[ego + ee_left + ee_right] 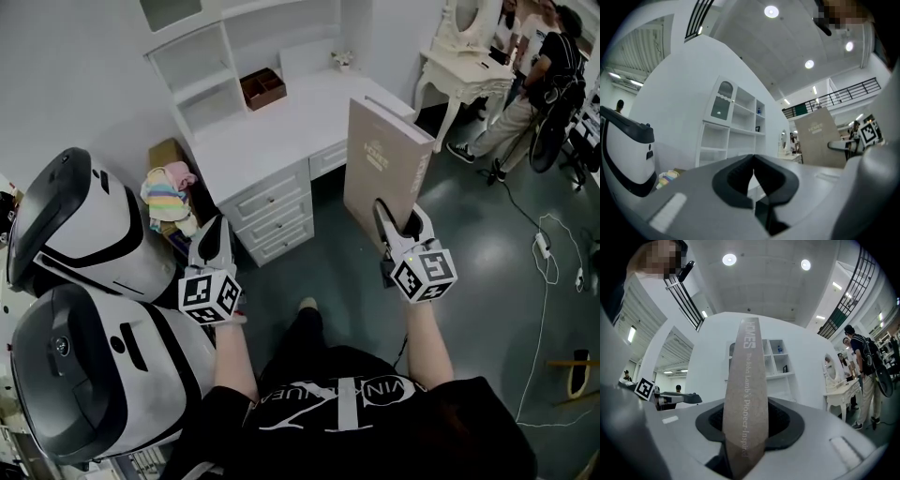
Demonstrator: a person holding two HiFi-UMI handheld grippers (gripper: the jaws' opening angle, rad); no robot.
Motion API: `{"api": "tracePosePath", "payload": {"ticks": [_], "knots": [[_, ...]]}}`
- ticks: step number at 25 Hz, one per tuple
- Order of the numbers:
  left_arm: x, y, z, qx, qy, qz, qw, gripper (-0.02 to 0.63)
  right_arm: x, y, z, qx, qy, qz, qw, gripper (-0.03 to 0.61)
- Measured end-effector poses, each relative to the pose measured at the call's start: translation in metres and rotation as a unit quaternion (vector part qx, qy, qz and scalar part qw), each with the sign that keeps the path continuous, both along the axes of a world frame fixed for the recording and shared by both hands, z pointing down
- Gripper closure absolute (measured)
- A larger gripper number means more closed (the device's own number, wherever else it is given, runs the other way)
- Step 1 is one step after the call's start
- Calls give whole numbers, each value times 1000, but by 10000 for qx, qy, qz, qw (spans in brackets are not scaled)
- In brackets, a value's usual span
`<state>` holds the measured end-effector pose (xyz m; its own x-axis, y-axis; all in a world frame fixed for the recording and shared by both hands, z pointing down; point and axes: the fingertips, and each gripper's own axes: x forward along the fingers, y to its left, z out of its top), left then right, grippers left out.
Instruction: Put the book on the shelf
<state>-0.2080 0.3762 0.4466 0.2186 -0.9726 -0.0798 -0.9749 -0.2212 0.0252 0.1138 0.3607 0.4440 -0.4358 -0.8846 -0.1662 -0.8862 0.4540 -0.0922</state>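
Note:
A large tan hardcover book stands upright in the air in front of the white desk, its spine facing the right gripper view. My right gripper is shut on its lower edge, the pads pressing both covers. My left gripper hangs to the left, apart from the book, its jaws closed together with nothing between them. The white shelf unit with open cubbies rises behind the desk; it also shows in the left gripper view as the shelf unit.
A white desk with drawers stands ahead, a brown box on it. Two large white-and-black machines fill the left. Folded cloths lie beside them. A dressing table and people stand at right; cables cross the floor.

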Motion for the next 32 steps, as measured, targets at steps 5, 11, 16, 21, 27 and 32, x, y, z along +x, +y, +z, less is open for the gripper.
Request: {"api": "tracePosePath", "payload": {"ticks": [5, 11, 16, 21, 27, 32], "knots": [[6, -38, -7, 151, 88, 135, 9998, 614, 3, -30, -2, 78, -160, 33, 9998, 405], [12, -104, -7, 206, -82, 236, 9995, 614, 11, -88, -2, 18, -264, 111, 9996, 405], [8, -163, -6, 163, 11, 232, 9996, 614, 7, -147, -1, -64, -331, 90, 9994, 405], [6, -215, -3, 108, 67, 253, 9996, 614, -8, -204, -1, -132, -364, -11, 9992, 405], [-12, -293, -20, -16, 105, 281, 9995, 614, -33, -282, -26, -153, -245, -103, 9995, 405], [-14, -330, -17, 100, 23, 301, 9995, 614, -35, -317, -17, -34, -407, -80, 9991, 405]]}}
